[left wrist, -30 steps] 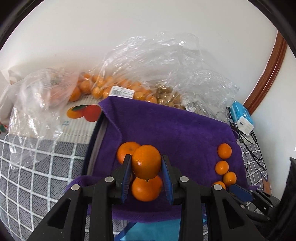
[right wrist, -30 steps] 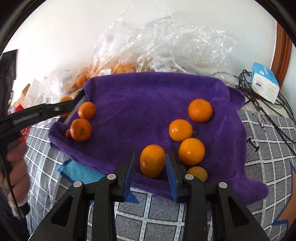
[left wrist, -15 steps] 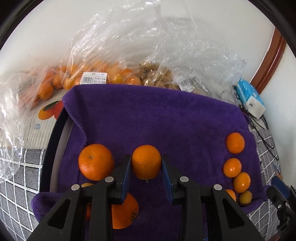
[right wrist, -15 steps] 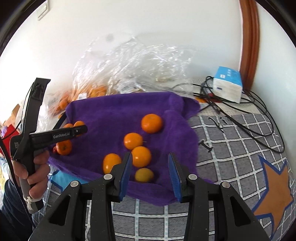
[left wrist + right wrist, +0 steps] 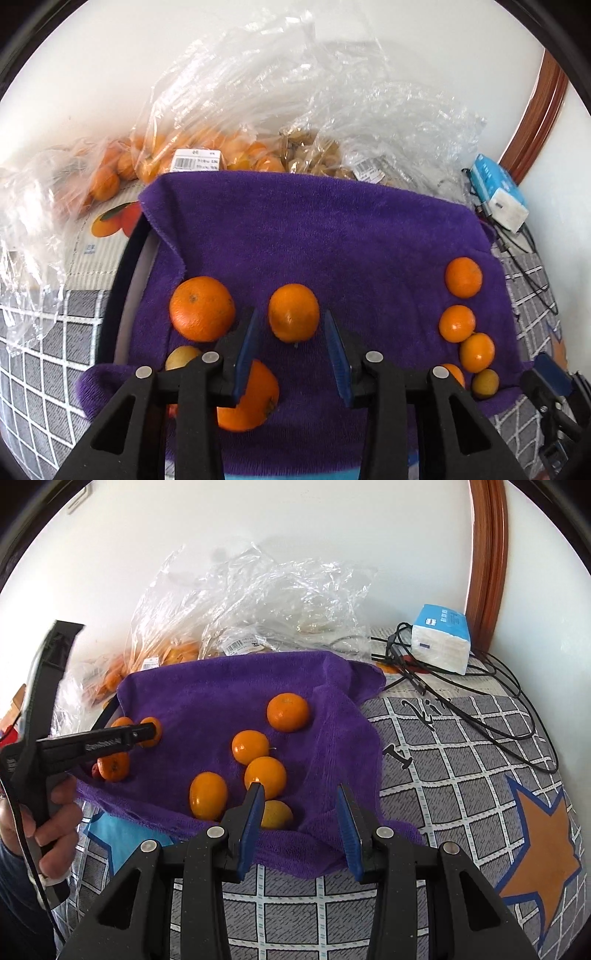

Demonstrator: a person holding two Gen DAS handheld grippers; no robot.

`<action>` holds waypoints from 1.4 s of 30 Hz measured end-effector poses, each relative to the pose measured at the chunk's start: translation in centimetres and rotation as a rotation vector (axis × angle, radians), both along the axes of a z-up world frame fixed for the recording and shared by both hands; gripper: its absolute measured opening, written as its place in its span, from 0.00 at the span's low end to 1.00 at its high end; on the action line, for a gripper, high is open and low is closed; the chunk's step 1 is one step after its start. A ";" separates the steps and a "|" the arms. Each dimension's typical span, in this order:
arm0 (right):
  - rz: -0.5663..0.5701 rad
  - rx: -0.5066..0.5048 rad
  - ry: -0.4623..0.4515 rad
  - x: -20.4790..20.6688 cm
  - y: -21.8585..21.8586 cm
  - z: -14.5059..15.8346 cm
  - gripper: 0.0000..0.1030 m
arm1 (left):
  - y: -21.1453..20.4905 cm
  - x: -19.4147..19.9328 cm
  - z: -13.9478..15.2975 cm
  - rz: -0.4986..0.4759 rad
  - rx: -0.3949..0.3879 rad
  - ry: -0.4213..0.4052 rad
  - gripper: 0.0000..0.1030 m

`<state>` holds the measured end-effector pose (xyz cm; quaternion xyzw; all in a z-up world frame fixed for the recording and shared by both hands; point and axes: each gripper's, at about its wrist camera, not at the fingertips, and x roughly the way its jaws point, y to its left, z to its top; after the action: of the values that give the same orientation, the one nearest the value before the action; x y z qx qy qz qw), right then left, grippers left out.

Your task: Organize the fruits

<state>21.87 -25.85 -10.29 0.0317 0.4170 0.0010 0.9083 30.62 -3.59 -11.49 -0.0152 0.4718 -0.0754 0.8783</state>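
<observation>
On left gripper (image 5: 147, 733): "GenRobot.AI" lettering.

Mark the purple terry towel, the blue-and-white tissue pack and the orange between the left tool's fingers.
purple terry towel (image 5: 314, 229): left wrist view, bare middle of the cloth.
blue-and-white tissue pack (image 5: 441, 638): right wrist view, its front face.
orange between the left tool's fingers (image 5: 293, 312): left wrist view, centre of its peel.

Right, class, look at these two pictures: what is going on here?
A person is sorting oranges on a purple towel with a gripper in each hand. The left gripper is opening around an orange resting on the towel; its pads no longer press it. The right gripper is open and empty, near a row of oranges on the towel's right side. Bags of fruit lie behind.
</observation>
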 end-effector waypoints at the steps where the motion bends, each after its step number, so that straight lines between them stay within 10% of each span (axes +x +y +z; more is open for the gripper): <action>1: -0.005 0.001 0.001 -0.2 0.1 0.1 0.38 | 0.3 -0.6 0.6 -0.003 -0.004 -0.017 0.41; 21: -0.029 -0.070 -0.053 -10.2 4.5 6.1 0.52 | 6.3 -17.7 7.4 0.055 0.003 -0.233 0.68; 29: -0.017 -0.102 -0.164 -15.4 5.8 7.6 0.87 | 6.2 -22.8 8.6 0.048 -0.010 -0.287 0.79; 42: -0.012 -0.048 -0.218 -18.9 4.4 9.3 0.93 | 5.8 -26.5 9.6 0.079 0.022 -0.344 0.88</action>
<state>3.00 -21.46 -1.01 0.0123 0.3154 -0.0110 0.9488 4.10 2.24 -1.85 -0.0111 0.3145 -0.0374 0.9484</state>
